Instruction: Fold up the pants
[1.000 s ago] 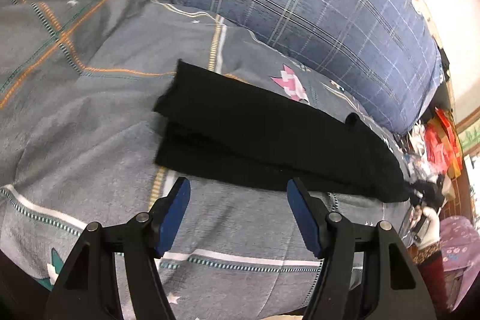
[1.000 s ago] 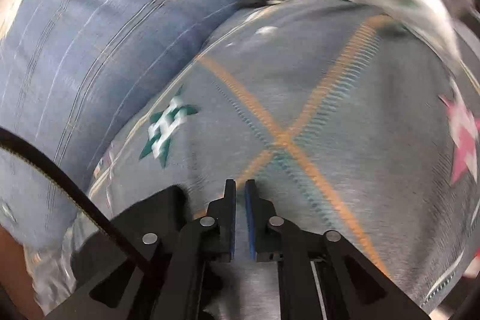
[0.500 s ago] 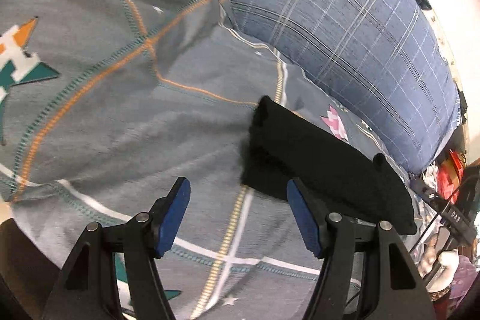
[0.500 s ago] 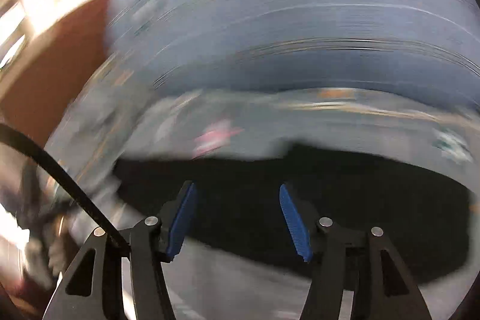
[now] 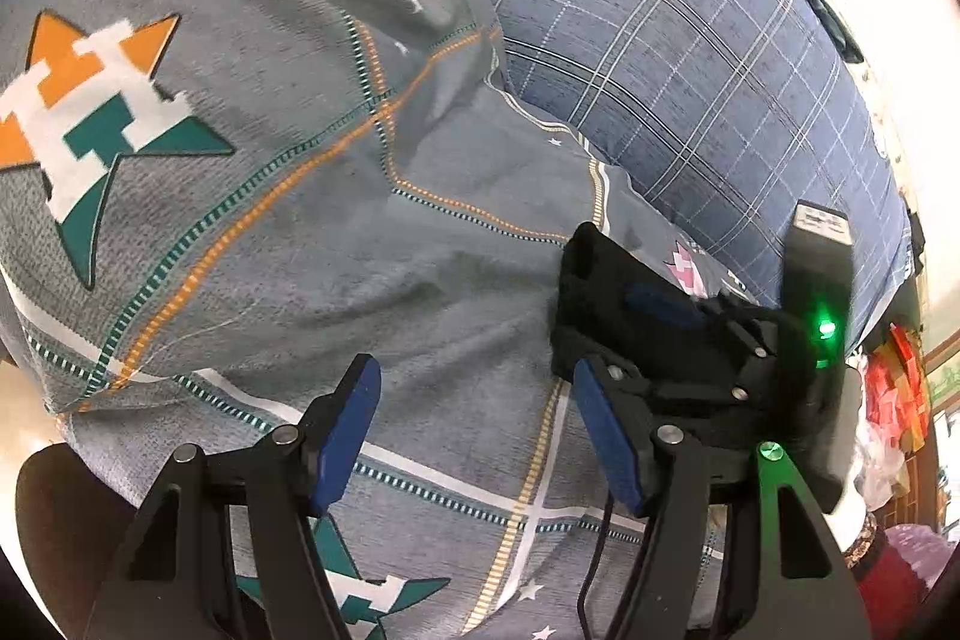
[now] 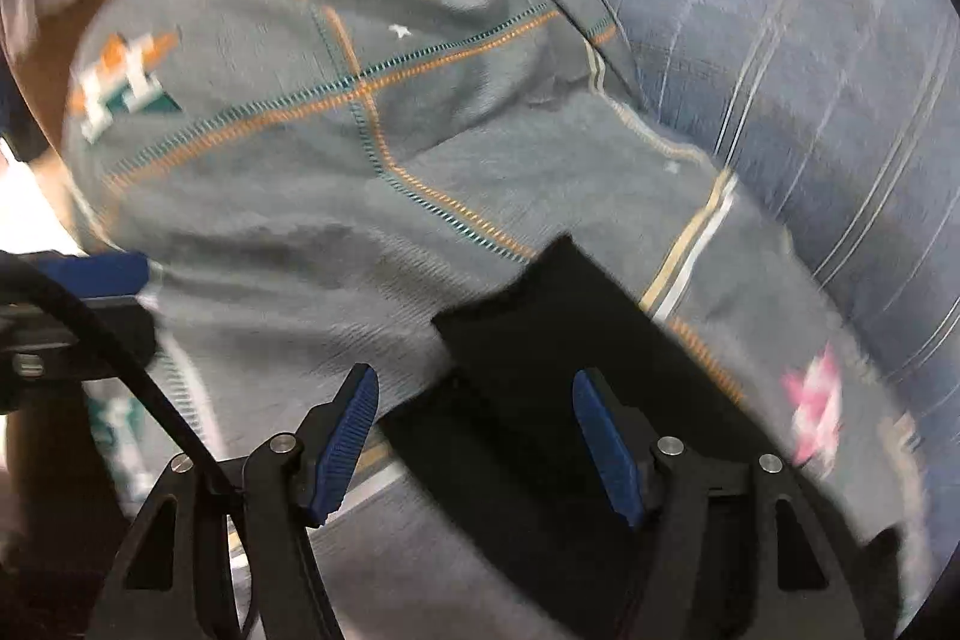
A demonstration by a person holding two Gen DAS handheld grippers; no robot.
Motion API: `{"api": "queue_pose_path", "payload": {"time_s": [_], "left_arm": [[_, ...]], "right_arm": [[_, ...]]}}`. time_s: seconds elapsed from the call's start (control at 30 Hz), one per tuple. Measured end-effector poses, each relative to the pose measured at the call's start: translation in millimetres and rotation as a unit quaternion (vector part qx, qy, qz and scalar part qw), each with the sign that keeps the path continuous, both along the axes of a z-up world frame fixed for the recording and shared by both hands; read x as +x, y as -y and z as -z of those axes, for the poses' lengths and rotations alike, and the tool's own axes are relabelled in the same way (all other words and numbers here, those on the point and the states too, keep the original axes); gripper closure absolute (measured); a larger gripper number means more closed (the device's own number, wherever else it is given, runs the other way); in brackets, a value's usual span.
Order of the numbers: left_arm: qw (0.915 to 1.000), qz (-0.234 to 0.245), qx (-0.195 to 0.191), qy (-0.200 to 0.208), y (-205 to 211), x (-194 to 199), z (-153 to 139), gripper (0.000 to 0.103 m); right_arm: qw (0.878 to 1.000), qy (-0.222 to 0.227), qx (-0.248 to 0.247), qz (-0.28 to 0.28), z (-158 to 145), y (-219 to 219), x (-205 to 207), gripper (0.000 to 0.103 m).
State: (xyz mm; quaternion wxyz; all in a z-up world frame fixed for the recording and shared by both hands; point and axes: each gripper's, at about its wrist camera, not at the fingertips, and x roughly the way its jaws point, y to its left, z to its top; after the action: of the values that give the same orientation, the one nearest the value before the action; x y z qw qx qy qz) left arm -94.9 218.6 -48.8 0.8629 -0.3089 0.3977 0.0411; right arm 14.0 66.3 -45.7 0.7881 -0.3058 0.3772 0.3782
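Observation:
The black pants (image 6: 558,340) lie folded in layers on the grey patterned bedspread (image 6: 312,196). My right gripper (image 6: 474,436) is open just above their near end, jaws spread over the cloth. In the left wrist view the pants (image 5: 600,292) show at right, mostly hidden behind the right gripper body. My left gripper (image 5: 474,424) is open and empty over bare bedspread (image 5: 288,232), left of the pants. One of its blue fingers (image 6: 90,271) shows at the left edge of the right wrist view.
A blue plaid pillow (image 5: 690,58) lies along the far side of the bed, also in the right wrist view (image 6: 810,70). Cluttered red and white items (image 5: 888,400) sit beyond the bed's right end. The bed's near edge drops off at lower left.
My right gripper opened and swung round over the end of the pants. My left gripper drew back leftward, away from the pants, staying open.

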Motion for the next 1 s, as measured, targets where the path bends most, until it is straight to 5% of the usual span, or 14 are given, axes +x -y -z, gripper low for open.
{"api": "queue_pose_path", "payload": {"time_s": [0.07,0.1,0.13,0.27,0.5,0.6,0.77,1.0], "left_arm": [[0.9999,-0.003,-0.011,0.000,-5,-2,3,0.037],[0.9999,-0.005,-0.015,0.001,-8,-3,4,0.037],[0.9998,-0.006,-0.017,0.001,-9,-3,5,0.037],[0.9994,-0.011,-0.031,0.009,-15,-7,6,0.037],[0.9990,-0.011,-0.038,0.020,-17,-10,1,0.037],[0.9988,-0.016,-0.041,0.020,-19,-12,2,0.037],[0.9989,-0.023,-0.034,0.025,-22,-18,-3,0.037],[0.9989,-0.025,-0.032,0.022,-20,-16,0,0.037]], "right_arm": [[1.000,0.024,-0.015,0.011,1,-2,4,0.052],[1.000,-0.003,-0.009,0.017,-1,0,12,0.086],[0.999,-0.030,0.001,0.026,-4,3,19,0.095],[0.994,-0.065,0.060,0.062,-37,21,39,0.096],[0.975,-0.016,0.179,0.132,-121,58,57,0.096],[0.976,-0.053,0.173,0.123,-105,56,47,0.096],[0.979,-0.136,0.112,0.099,-25,37,11,0.096],[0.958,-0.225,0.140,0.111,8,63,-6,0.094]]}}
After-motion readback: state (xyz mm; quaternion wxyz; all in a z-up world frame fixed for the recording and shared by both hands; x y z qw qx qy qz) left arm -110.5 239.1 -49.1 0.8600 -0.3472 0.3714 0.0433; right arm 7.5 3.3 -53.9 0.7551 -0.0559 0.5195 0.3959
